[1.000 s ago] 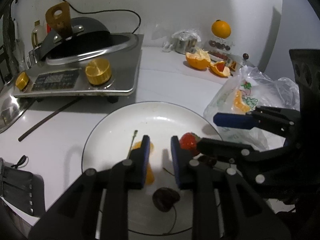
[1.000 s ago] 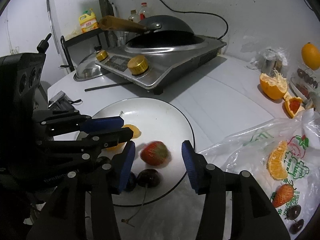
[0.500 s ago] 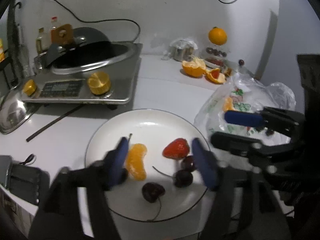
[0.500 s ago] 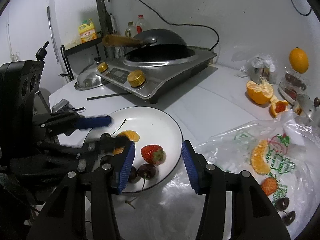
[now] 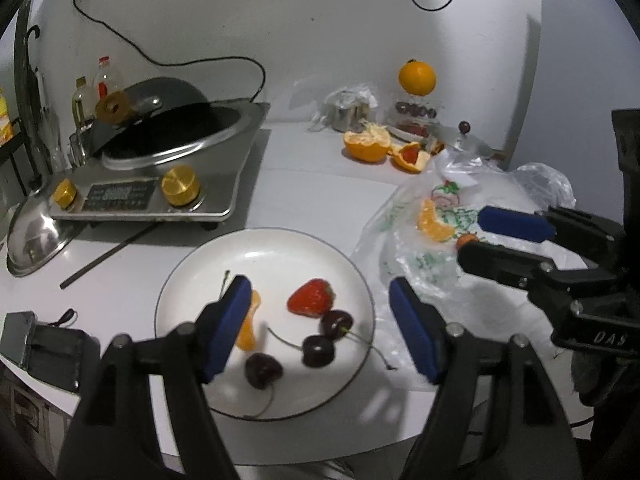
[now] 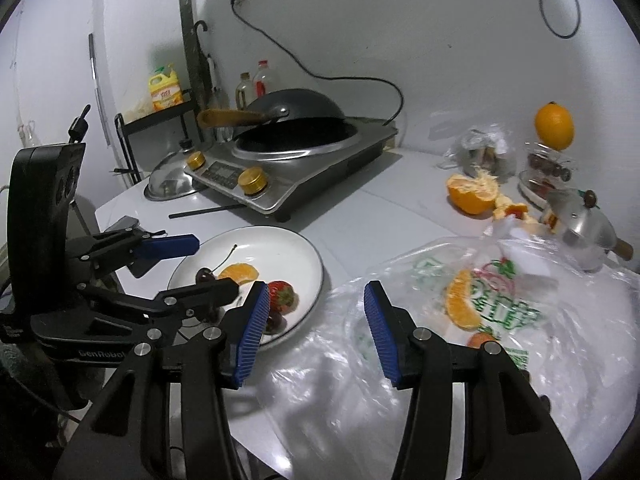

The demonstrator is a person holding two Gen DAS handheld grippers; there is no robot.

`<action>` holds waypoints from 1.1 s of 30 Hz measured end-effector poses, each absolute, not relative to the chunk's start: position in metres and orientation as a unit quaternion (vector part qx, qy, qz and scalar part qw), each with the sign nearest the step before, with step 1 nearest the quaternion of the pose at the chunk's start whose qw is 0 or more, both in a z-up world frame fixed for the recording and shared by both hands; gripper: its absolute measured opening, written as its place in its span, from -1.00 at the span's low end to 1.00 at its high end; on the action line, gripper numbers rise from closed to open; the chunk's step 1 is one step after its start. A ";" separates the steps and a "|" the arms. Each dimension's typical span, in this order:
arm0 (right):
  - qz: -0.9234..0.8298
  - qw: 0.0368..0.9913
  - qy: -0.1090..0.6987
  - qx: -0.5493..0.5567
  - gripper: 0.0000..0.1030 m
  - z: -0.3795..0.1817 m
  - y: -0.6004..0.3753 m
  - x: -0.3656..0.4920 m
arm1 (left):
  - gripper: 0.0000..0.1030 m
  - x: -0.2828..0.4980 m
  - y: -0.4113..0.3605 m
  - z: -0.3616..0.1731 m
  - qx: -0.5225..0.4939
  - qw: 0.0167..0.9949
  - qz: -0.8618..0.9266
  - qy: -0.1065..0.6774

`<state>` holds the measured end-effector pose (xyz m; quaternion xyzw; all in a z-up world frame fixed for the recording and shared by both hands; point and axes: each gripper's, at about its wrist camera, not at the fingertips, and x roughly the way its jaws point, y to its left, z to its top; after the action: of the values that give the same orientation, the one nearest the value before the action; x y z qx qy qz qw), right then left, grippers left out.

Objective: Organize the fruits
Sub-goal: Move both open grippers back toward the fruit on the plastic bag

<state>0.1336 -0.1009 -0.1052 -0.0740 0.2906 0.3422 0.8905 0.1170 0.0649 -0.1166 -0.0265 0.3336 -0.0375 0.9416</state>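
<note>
The fruit is split between two places on the white desk (image 5: 312, 184). On the white plate (image 5: 256, 248) lie a strawberry (image 5: 310, 302), an orange slice (image 5: 248, 328) and three dark cherries (image 5: 318, 350) with their stems; a fourth cherry (image 6: 205, 275) shows at the plate's far left in the right wrist view. Just to the right of the plate, a crumpled clear plastic bag (image 6: 520, 320) holds another orange slice (image 6: 460, 302) and a strawberry (image 6: 480, 338) that is only partly visible.

The left tongs (image 5: 320, 330) hang above the plate with the jaws wide apart, having just been opening, and nothing is between the blue pads. The right tongs (image 6: 314, 330) hover over the near edge of the bag, jaws partly open and empty.

Further back, a peeled orange half (image 5: 366, 146) and pieces of peel lie near the wall, and a whole orange (image 5: 416, 78) sits atop a small glass stand. At the left stands a steel cooker (image 5: 160, 176) with a dark wok (image 6: 296, 114) on it and a steel lid (image 5: 34, 242) beside it.
</note>
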 end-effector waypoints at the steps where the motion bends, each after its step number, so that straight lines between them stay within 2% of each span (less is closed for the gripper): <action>1: 0.340 0.892 0.290 -0.073 0.02 -0.105 -0.105 0.133 | 0.41 0.116 0.062 -0.115 -0.026 0.942 -0.037 0.332; 20: 0.280 0.918 0.280 -0.033 0.04 -0.105 -0.212 0.126 | 0.41 0.112 -0.014 -0.102 0.007 0.942 -0.061 0.331; 33: 0.242 0.925 0.294 -0.020 0.04 -0.127 -0.263 0.138 | 0.41 0.127 -0.063 -0.107 0.036 0.933 -0.087 0.346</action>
<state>0.1380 -0.2628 -0.1271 -0.0196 0.2937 0.2417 0.9246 0.1266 -0.0632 -0.1071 0.0364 0.3464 -0.0873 0.9333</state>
